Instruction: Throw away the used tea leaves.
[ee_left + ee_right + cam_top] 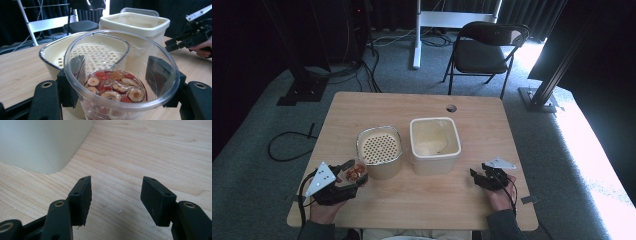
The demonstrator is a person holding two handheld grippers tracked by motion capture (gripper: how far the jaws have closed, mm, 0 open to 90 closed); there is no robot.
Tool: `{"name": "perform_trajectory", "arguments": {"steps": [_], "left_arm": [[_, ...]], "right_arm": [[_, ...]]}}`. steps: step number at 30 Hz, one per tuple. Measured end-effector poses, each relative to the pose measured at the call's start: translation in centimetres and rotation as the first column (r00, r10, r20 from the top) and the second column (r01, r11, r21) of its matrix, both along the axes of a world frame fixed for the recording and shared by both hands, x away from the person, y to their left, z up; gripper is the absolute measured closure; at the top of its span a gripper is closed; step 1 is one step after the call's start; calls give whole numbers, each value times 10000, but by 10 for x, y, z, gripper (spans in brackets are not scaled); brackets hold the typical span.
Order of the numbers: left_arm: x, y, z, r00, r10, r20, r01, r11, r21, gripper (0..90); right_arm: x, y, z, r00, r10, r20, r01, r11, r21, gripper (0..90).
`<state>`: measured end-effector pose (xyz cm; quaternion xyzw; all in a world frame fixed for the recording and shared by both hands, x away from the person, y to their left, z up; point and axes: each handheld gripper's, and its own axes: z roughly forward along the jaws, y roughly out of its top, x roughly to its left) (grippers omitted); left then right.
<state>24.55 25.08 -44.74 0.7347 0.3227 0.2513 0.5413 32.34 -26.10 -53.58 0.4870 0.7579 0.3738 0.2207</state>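
My left gripper is shut on a clear plastic cup near the table's front left. In the left gripper view its pads press on both sides of the cup, which holds sliced red dates and other dried fruit. Just behind the cup stands a cream enamel pot with a perforated strainer insert. To the right of the pot is a square cream tub. My right gripper rests open at the front right, nothing between its jaws, by the tub's corner.
The wooden table has a cable hole at its far edge. A black folding chair and a white desk frame stand behind it. Cables lie on the carpet at left.
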Motion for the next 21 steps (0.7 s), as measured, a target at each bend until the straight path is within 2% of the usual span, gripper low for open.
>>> {"name": "perform_trajectory", "arguments": {"steps": [10,18,21], "left_arm": [[11,16,8,9991,430,60,-430,9991,-64,333],[22,29,17,9980,628,114,-627,9980,-82,333],[27,34,20,9974,706,137,-705,9974,-130,332]], "right_arm": [[2,-1,-2,9999,-96,-125,97,9999,29,410],[4,0,-6,9996,-125,-245,120,9997,-226,408],[6,-1,-6,9994,-74,-348,74,10000,-8,408]]}}
